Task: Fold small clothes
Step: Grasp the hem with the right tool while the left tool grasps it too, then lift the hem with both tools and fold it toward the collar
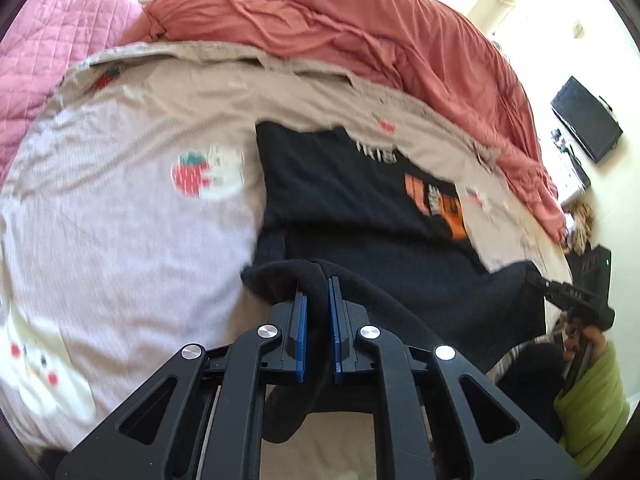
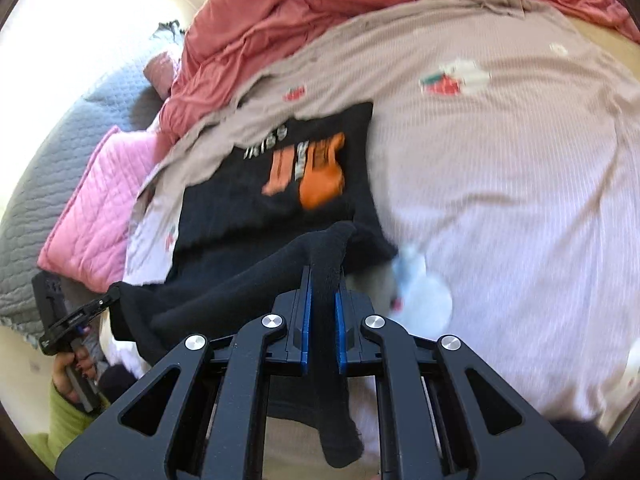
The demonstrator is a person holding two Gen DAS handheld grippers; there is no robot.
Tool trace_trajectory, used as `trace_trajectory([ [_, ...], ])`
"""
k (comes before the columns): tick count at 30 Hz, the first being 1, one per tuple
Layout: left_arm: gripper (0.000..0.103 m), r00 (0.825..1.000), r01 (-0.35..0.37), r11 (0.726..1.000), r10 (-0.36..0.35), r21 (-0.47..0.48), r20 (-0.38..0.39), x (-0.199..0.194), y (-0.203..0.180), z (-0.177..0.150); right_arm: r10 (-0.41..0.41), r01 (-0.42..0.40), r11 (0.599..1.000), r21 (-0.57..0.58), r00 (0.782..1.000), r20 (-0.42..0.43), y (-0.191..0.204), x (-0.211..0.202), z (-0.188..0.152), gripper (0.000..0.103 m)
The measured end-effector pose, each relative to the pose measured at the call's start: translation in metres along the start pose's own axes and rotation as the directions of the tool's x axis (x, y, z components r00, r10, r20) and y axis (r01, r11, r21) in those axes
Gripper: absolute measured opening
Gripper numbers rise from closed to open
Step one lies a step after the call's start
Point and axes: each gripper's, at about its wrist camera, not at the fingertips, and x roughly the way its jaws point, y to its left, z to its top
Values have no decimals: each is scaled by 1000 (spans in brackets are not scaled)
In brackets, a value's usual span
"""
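Observation:
A small black garment (image 1: 360, 200) with an orange and white print lies on the pale strawberry-print sheet (image 1: 120, 240). Its near edge is lifted off the sheet. My left gripper (image 1: 318, 284) is shut on a bunched fold of that black edge. At the right of the left wrist view, the right gripper (image 1: 536, 278) holds the garment's other near corner. In the right wrist view the garment (image 2: 260, 184) lies ahead, and my right gripper (image 2: 323, 280) is shut on a fold of black cloth that hangs down between its blue pads. The left gripper (image 2: 114, 292) pinches the far corner there.
A salmon blanket (image 1: 360, 28) is heaped along the far side of the sheet. A pink quilt (image 1: 60, 20) and a grey quilt (image 2: 60, 160) lie beside it. A black screen (image 1: 586, 120) stands off the bed. A green sleeve (image 1: 592, 400) and a hand (image 2: 72, 364) are near.

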Motion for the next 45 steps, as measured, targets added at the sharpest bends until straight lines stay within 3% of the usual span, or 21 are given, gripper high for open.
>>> trace_trajectory([
  [7,9,998,-46,993,50,-104,40,33,15,47,-56,56,998,-12,997,54,0,33,41,5],
  [11,9,997,-65,985,71,-159,31,63,26,54,-123,123,992,-9,992,41,-8,61,50,6],
  [16,10,998,-56,982,61,-180,21,90,43,40,-178,176,983,59,984,31,-29,74,47,36],
  [19,13,999,-21,985,25,-171,22,92,52,31,-178,172,982,79,981,80,-32,53,38,43],
  [23,33,1000,-15,983,18,-184,15,80,60,34,-190,185,981,54,977,97,-21,31,25,51],
  [26,37,999,-18,989,24,-144,38,62,56,41,-195,195,981,14,978,73,-9,26,16,58],
  [29,57,999,-20,993,24,-119,33,52,50,41,-209,209,978,4,978,19,-6,32,8,59],
  [35,70,997,21,993,-29,-112,-69,59,48,24,-219,220,975,2,971,-93,-5,57,-6,59],
  [37,70,995,33,993,-44,-111,-94,65,48,21,-219,221,975,0,970,-104,-5,60,-8,59],
  [40,70,990,14,995,-27,-95,-140,76,46,15,-210,212,977,2,971,-116,-4,64,-8,58],
  [41,65,988,8,996,-22,-91,-152,79,45,14,-198,199,980,-1,973,-121,-3,66,-8,57],
  [42,48,986,5,997,-18,-83,-164,81,43,12,-188,189,982,-4,974,-128,-2,67,-8,44],
  [43,34,985,-8,998,-2,-56,-172,83,39,11,-183,184,983,-7,974,-132,-1,68,-8,23],
  [44,15,984,-41,999,38,-14,-173,82,34,12,-176,177,984,-7,975,-134,-1,68,-8,17],
  [45,13,983,-68,997,72,25,-167,81,30,12,-164,165,986,-3,977,-136,0,67,-6,7],
])
